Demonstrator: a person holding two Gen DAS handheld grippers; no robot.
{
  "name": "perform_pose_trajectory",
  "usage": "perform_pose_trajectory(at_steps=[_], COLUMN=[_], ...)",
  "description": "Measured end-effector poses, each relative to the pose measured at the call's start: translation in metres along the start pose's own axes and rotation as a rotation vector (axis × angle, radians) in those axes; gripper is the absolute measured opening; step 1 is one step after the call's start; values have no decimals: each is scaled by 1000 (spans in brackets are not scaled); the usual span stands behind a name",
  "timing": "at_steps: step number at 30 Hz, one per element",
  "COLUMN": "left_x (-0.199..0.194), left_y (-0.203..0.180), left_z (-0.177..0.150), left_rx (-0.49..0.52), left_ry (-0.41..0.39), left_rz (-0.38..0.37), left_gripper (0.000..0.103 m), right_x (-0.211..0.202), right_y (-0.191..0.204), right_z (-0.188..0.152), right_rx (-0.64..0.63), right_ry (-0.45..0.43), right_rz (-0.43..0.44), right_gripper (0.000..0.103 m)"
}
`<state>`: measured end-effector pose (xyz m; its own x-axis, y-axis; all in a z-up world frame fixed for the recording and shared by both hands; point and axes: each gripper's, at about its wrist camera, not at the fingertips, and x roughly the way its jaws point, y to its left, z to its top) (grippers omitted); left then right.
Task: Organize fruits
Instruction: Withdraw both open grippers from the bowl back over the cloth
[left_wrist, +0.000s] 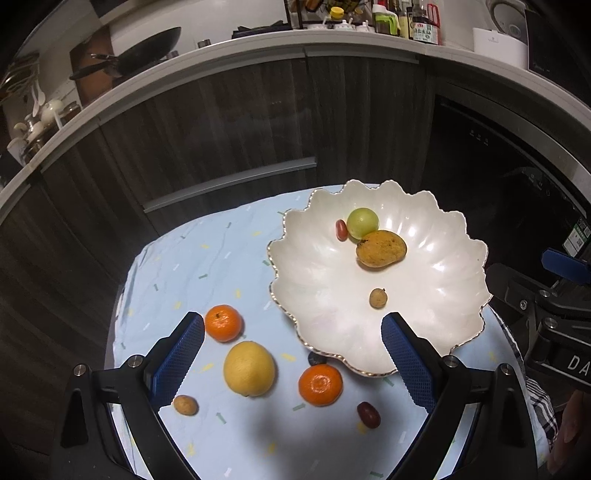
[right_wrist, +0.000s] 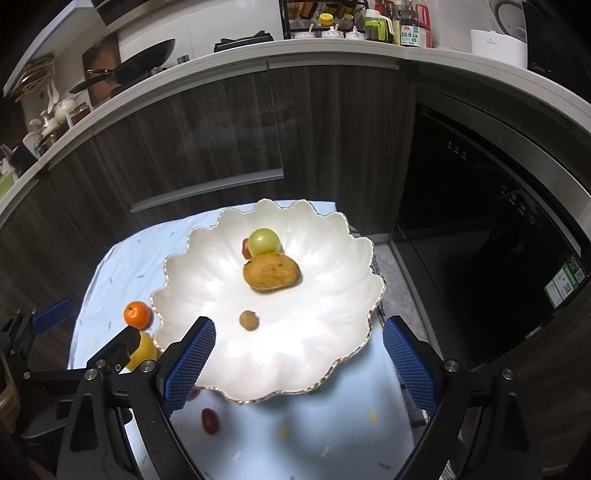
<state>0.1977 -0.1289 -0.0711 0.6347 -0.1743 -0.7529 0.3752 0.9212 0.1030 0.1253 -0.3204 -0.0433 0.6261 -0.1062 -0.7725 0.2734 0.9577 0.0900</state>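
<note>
Both pairs of jaws stand wide and released, with nothing between the pads. The left gripper (left_wrist: 291, 363) hangs over the near left part of the table (left_wrist: 207, 258), and the loose fruit lies directly under and ahead of it. Nearest the near edge sit a small brown fruit (left_wrist: 185, 404) by the left pad and a dark red grape (left_wrist: 368, 415) toward the right pad. Just beyond, between the pads, lie the big yellow citrus (left_wrist: 249, 368) and an orange mandarin (left_wrist: 320, 384), with a dark berry (left_wrist: 316, 358) tucked against the bowl's rim. A second mandarin (left_wrist: 223, 322) sits further in, beside the left pad's tip.

The right gripper (right_wrist: 299, 363) hovers over the near rim of the scalloped white bowl (right_wrist: 332, 332), which fills the right half of the table. Inside it, going back, are a small brown fruit (right_wrist: 249, 319), a mango (right_wrist: 271, 276) with its long axis running left to right, then a green round fruit (right_wrist: 263, 240) and a red grape (right_wrist: 245, 249) at the far side.

The left hand seems nearer to what remains outside; the yellow citrus, centred in its span and roundish, looks the readiest pick, with the bowl to its right.
</note>
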Motion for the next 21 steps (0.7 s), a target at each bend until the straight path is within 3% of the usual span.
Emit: perform_pose_trajectory(at_steps=[21], left_x=[-23], left_y=[46], left_z=[-33], left_rx=[-61], left_ry=[-8], left_rz=[56], left_gripper=[98], right_x=[-19], right_y=[50], right_z=[-20], right_rx=[-90], right_ry=[-33], right_rz=[11], right_gripper=[93])
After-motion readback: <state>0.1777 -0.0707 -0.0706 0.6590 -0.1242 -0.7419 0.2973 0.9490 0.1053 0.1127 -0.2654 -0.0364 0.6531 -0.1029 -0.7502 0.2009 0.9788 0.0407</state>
